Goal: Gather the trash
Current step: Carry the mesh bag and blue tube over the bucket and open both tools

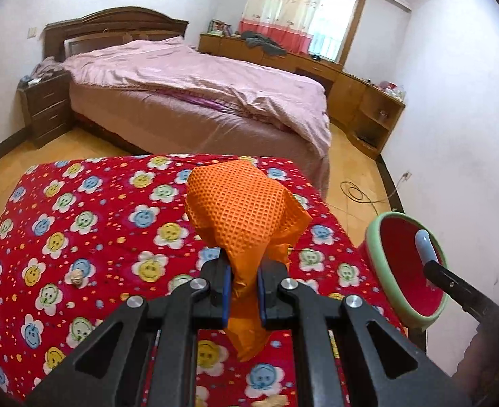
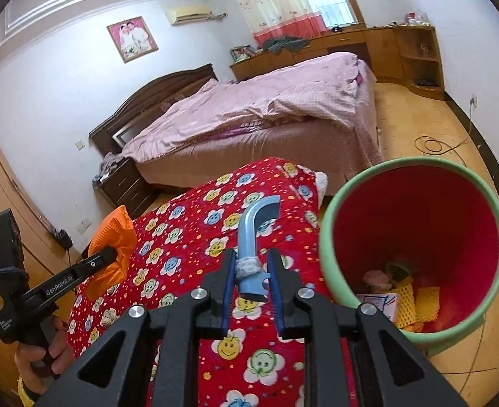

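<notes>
Gripping orange mesh wrapper point(image 1: 246, 217) in left gripper point(image 1: 243, 291), carrying past quilt's point(image 1: 90, 224) right edge over bin point(image 2: 415, 247); right gripper point(image 2: 252, 291) clamping blue handle point(image 2: 251, 237).

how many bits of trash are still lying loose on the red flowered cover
2 visible: a small beige crumpled bit near the left side of the cover, and a tan scrap at its near edge, below the left gripper. The grippers may hide more.

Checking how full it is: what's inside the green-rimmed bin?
At the bottom of the bin lie yellow foam netting, a white printed carton, something pinkish and a striped greenish piece. Its near wall hides the rest.
</notes>
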A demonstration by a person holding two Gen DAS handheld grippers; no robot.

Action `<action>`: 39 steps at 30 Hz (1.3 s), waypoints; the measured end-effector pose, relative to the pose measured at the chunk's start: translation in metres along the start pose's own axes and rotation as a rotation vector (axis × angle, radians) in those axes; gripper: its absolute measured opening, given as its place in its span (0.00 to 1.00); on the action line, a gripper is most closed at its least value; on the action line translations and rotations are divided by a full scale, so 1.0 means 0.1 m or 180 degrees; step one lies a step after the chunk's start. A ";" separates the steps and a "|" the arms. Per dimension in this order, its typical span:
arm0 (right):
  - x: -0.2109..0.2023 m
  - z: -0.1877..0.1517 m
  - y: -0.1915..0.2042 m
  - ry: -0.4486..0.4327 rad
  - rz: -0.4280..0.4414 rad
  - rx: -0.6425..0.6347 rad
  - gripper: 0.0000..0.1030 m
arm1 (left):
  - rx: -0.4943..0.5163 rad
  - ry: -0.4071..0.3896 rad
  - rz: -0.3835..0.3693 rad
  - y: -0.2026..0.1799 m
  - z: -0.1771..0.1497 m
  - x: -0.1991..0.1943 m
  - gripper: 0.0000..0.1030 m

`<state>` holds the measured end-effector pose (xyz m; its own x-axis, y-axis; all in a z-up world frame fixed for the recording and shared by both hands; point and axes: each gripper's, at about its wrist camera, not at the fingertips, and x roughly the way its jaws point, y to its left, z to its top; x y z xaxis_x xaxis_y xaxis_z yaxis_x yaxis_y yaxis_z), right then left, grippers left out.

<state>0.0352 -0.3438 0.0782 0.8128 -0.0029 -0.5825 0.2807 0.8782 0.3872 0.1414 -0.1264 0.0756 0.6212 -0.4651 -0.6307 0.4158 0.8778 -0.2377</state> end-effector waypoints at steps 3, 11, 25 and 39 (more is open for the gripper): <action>-0.08 0.01 -0.09 -0.0040 -0.0013 0.0048 0.20 | 0.0068 0.0024 -0.0064 -0.15 0.00 0.01 0.11; -0.26 0.00 -0.40 -0.0121 -0.0096 0.0222 0.20 | 0.0292 0.0112 -0.0261 -0.62 -0.03 0.10 0.11; -0.48 -0.01 -1.04 -0.0203 -0.0404 0.0513 0.20 | 0.0712 0.0401 -0.0656 -1.51 -0.15 0.50 0.11; -0.46 -0.08 -1.62 -0.0115 -0.0639 0.0785 0.21 | 0.0995 0.0702 -0.0824 -2.07 -0.37 0.94 0.11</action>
<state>-0.0521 -0.4822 0.0364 0.7451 -0.1852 -0.6408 0.5490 0.7159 0.4314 0.0887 -0.3472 0.0380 0.3286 -0.5992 -0.7301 0.7399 0.6437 -0.1953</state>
